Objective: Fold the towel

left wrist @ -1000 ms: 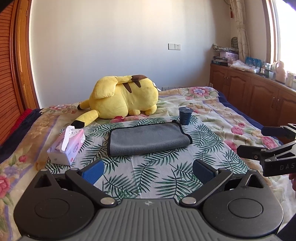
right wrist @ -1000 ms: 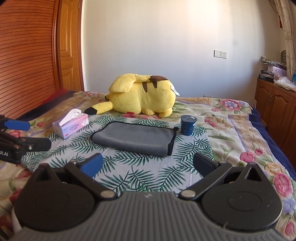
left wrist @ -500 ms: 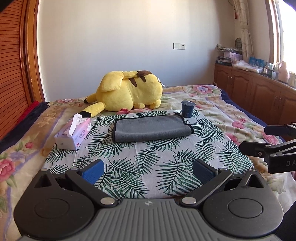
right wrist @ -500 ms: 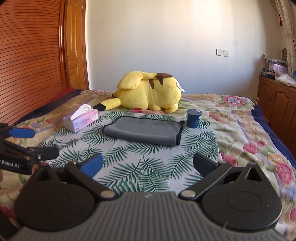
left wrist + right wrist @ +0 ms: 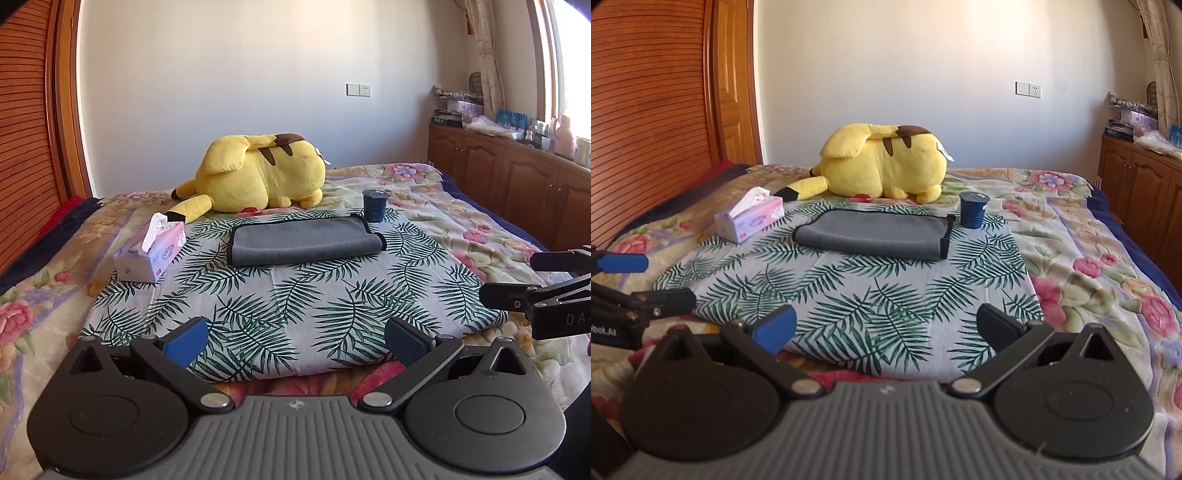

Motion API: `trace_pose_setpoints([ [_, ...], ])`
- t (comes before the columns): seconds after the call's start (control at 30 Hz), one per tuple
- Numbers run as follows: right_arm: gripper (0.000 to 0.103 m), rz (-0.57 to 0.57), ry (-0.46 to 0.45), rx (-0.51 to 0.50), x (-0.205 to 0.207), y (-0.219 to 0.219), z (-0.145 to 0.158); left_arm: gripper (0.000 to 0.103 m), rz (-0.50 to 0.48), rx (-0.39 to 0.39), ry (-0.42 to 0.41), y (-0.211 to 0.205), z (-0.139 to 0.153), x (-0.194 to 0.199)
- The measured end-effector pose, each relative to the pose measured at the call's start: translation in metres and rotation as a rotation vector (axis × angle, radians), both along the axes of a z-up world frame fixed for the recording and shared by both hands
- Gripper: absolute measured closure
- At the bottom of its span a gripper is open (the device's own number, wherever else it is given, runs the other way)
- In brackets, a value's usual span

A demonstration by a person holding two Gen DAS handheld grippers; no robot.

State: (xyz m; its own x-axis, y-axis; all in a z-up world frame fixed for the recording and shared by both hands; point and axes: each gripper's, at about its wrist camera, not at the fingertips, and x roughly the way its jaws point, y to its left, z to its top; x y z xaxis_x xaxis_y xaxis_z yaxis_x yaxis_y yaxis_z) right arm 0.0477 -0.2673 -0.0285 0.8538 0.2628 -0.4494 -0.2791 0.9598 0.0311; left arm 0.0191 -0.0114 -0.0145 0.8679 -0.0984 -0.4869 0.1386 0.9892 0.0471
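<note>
A grey towel (image 5: 304, 240) with black trim lies folded flat on the leaf-print cloth (image 5: 291, 302) on the bed; it also shows in the right wrist view (image 5: 871, 236). My left gripper (image 5: 295, 341) is open and empty, held near the cloth's front edge, well short of the towel. My right gripper (image 5: 884, 326) is open and empty, also near the front edge. Each gripper shows at the side of the other's view, the right one (image 5: 517, 280) and the left one (image 5: 646, 277).
A yellow plush toy (image 5: 258, 175) lies behind the towel. A tissue box (image 5: 151, 251) stands to the towel's left. A dark blue cup (image 5: 375, 205) stands at its right far corner. Wooden cabinets (image 5: 517, 177) line the right wall.
Both grippers have pulled back from the towel toward the cloth's front edge. The towel has not moved. Both grippers stay open.
</note>
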Motion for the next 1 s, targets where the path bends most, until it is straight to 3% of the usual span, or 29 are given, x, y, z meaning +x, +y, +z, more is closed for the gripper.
trace_pose_setpoints([
  [0.47,0.0,-0.031,-0.038,-0.003,-0.005,-0.003,-0.006,0.016,0.025,0.016,-0.075,0.005,-0.011,-0.003],
  [1.0,0.0,-0.038,-0.105,-0.006,-0.013,-0.003,-0.002,0.016,0.053,-0.002,-0.154,0.011,0.0,-0.016],
])
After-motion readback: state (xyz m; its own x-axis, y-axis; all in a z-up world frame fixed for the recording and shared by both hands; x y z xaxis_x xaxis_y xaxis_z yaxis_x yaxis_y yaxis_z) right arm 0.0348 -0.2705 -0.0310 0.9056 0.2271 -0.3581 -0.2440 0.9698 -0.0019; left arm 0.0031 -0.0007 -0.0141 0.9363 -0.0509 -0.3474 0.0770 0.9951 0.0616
